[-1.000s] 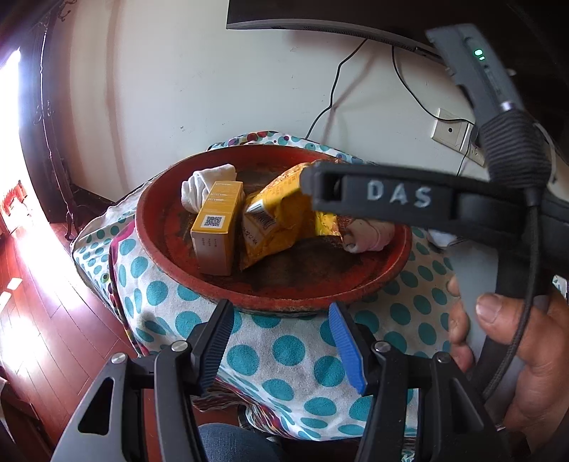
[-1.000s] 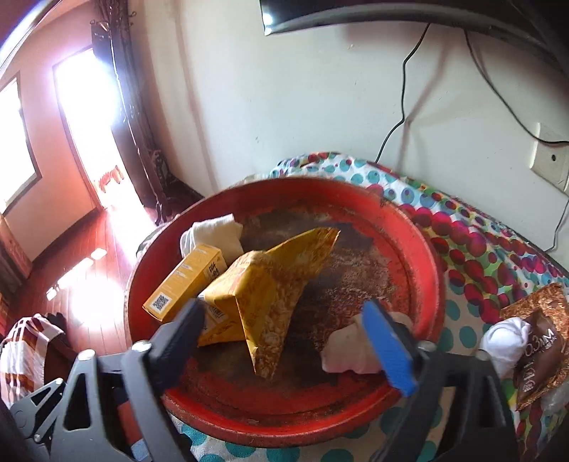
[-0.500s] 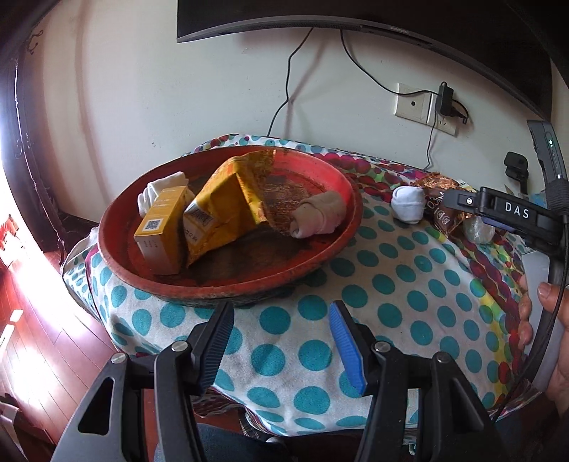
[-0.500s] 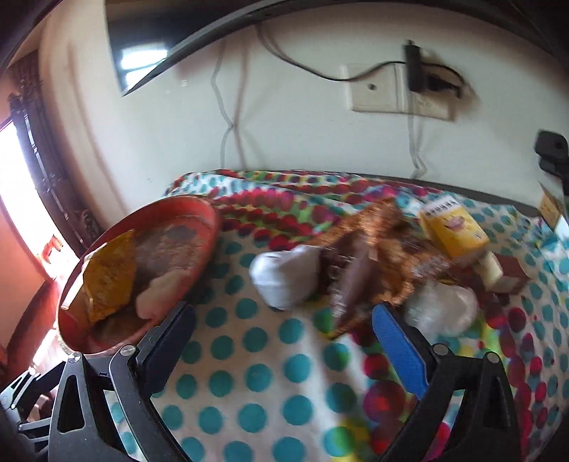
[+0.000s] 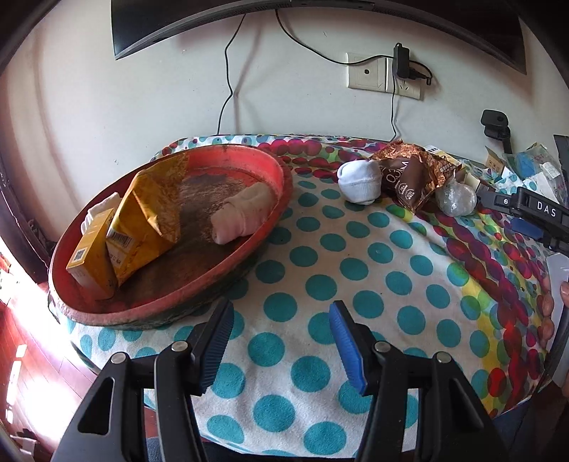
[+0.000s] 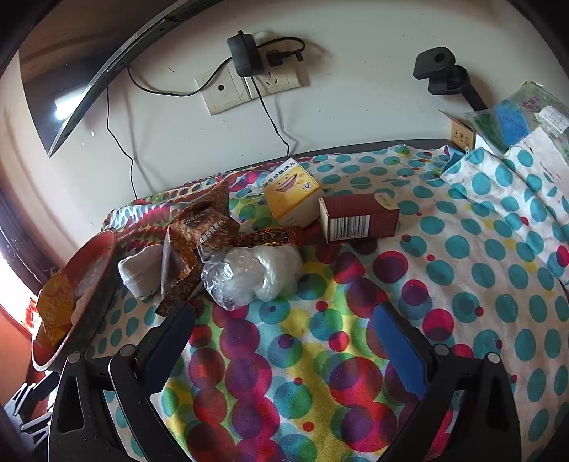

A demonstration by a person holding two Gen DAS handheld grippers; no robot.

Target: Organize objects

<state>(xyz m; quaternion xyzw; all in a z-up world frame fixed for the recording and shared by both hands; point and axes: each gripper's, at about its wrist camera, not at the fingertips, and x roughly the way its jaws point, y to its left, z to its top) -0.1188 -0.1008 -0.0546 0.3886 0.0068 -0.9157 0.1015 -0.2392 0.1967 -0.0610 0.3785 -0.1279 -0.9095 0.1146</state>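
Polka-dot cloth covers the worktop [image 5: 355, 270], a worn red round tray [image 5: 277, 167] at ten o'clock holding crinkled yellow packets [image 5: 149, 213]; both hand-held grippers [image 5: 281, 341] [image 6: 284, 341] gape empty.

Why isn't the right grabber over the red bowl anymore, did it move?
Yes. The right gripper swung away from the red bowl, now at the picture's left edge, and faces the crumpled plastic bag.

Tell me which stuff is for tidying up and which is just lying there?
For tidying: red bowl, yellow packet, rolled sock, white sock, brown wrapper, plastic wad, yellow box, brown box.

Just there: wall socket, charger, monitor.
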